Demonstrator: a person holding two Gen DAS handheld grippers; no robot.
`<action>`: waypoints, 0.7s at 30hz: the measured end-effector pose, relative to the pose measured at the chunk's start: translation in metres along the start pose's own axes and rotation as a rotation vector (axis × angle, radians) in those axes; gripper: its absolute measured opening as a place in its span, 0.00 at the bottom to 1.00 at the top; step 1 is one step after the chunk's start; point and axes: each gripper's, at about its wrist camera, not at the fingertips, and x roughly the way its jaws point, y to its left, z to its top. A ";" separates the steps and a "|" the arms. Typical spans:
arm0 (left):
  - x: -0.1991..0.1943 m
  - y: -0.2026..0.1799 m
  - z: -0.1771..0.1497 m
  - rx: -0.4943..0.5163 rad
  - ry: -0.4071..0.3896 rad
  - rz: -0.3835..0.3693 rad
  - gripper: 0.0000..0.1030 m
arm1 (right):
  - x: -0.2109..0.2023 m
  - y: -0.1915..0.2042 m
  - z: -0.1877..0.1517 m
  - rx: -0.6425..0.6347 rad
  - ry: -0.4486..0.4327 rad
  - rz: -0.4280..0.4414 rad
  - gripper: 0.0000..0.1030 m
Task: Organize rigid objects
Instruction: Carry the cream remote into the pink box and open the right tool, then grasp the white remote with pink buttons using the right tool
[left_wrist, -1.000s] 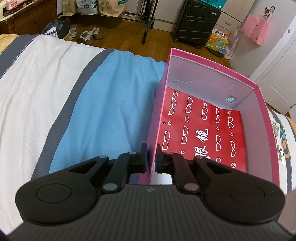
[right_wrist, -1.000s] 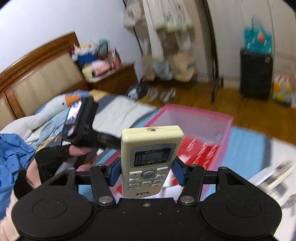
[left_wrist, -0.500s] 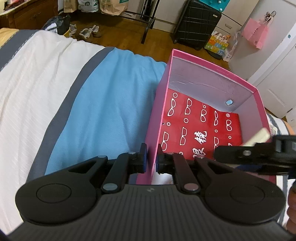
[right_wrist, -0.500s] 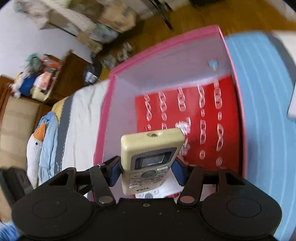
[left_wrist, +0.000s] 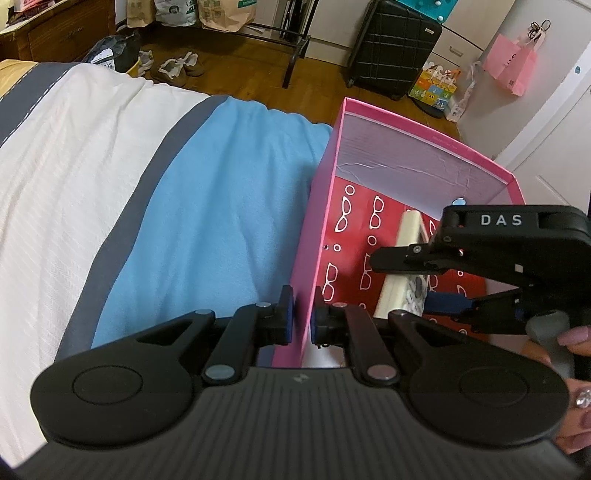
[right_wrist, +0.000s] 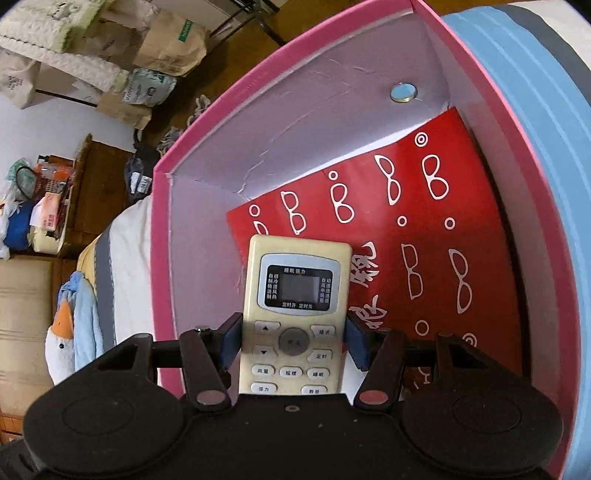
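- Left wrist view: the left gripper is clamped on the near side wall of 1 pink box, which sits on the striped bedspread.
- Inside the box, the right gripper holds 1 cream remote control tilted above the red glasses-print sheet. I count 2 grippers and 1 hand at the right edge.
- Right wrist view: the right gripper grips the remote control by its 2 long sides, screen up, over the sheet near the left inner wall of the box.
- Progress, judged: 1 item is inside the walls but not released; whether it touches the floor I cannot tell. 0 other loose items lie in the box; 1 round metal stud sits on its far wall.
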 end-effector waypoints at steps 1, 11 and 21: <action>0.000 0.000 0.000 0.003 -0.001 0.002 0.07 | -0.002 0.000 -0.001 -0.001 -0.009 -0.007 0.61; -0.001 -0.004 -0.001 0.022 -0.003 0.016 0.07 | -0.077 0.004 -0.022 -0.238 -0.066 0.068 0.66; 0.000 -0.013 -0.001 0.055 0.000 0.053 0.07 | -0.181 -0.038 -0.044 -0.508 -0.145 0.075 0.66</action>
